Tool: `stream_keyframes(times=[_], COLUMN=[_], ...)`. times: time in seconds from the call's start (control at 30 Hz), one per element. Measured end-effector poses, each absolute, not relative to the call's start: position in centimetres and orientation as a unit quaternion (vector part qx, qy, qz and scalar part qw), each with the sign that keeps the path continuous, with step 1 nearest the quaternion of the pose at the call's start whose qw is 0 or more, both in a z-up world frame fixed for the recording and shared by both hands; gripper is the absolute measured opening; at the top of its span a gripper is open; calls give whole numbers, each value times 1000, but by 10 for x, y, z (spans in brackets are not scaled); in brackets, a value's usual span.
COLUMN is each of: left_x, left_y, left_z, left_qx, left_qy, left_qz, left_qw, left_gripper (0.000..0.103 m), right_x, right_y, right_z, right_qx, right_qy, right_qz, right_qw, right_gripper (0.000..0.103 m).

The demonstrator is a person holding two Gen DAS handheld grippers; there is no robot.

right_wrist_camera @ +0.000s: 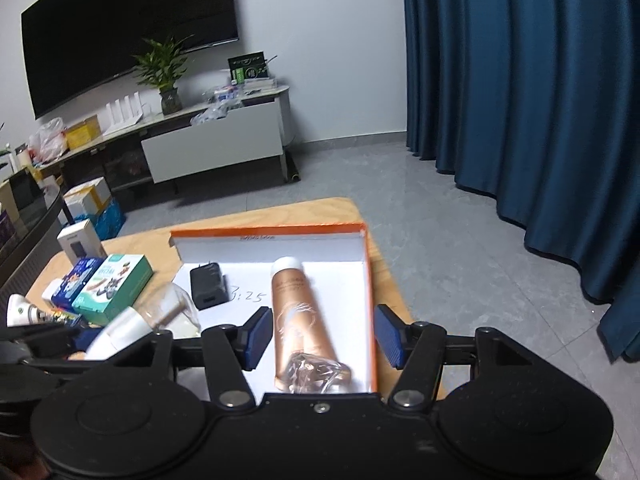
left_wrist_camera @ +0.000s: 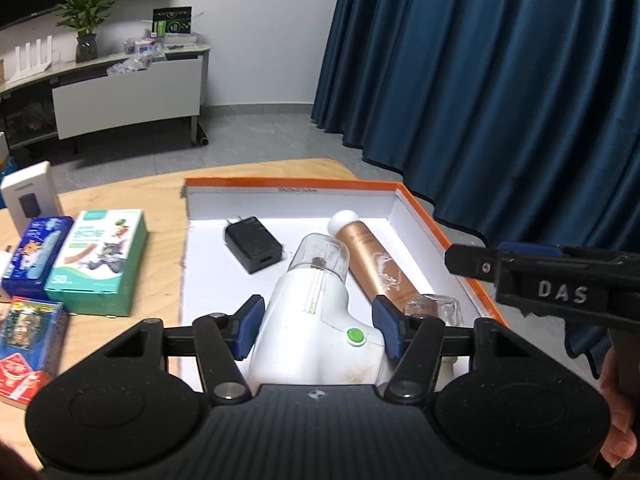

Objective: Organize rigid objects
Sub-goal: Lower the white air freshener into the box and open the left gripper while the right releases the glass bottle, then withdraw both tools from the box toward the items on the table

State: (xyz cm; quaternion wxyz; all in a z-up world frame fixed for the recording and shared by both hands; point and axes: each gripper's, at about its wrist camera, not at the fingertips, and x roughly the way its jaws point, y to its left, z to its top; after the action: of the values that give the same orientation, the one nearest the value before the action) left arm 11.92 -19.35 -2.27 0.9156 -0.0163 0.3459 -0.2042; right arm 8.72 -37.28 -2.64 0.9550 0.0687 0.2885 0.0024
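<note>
A white handheld device (left_wrist_camera: pixel 316 332) with a clear cap and a green button sits between the blue pads of my left gripper (left_wrist_camera: pixel 318 332), which is shut on it over the near end of an orange-rimmed white box (left_wrist_camera: pixel 292 182). Inside the box lie a black charger (left_wrist_camera: pixel 254 246), a bronze tube (left_wrist_camera: pixel 376 264) with a white cap, and a small clear glass bottle (left_wrist_camera: pixel 434 308). My right gripper (right_wrist_camera: pixel 323 336) hangs open above the tube (right_wrist_camera: pixel 296 312) and the glass bottle (right_wrist_camera: pixel 320 372), its pads clear of both. The white device (right_wrist_camera: pixel 128 328) shows to its left.
Several cartons stand on the wooden table (left_wrist_camera: pixel 160 200) left of the box: a green-white one (left_wrist_camera: pixel 96 260), a blue one (left_wrist_camera: pixel 36 256), a white one (left_wrist_camera: pixel 28 196) and a red one (left_wrist_camera: pixel 24 352). A blue curtain (left_wrist_camera: pixel 500 100) hangs beyond the table's right edge.
</note>
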Motion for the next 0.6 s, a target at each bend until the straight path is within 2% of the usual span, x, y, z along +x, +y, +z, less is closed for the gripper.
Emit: stream_keyframes(times=[0.07,0.2,0.6], left_x=[120,115,96], left_y=[-197,-199,-152], left_z=[-24,-16,3], left_qx=[-21,-26,-27], left_qy=[346,334,328], left_qz=[-214,-217,-163], left_qw=[913,917,930], left_gripper=[60,77,85], right_x=[86,83,63], right_y=[-375,-373,-346], right_z=[-25,-20,-10], right_qx=[72,65,67], right_qy=[285,279,279], right_qz=[-1,-8,3], right_qw=[956,958,958], right_gripper=[68,71,83])
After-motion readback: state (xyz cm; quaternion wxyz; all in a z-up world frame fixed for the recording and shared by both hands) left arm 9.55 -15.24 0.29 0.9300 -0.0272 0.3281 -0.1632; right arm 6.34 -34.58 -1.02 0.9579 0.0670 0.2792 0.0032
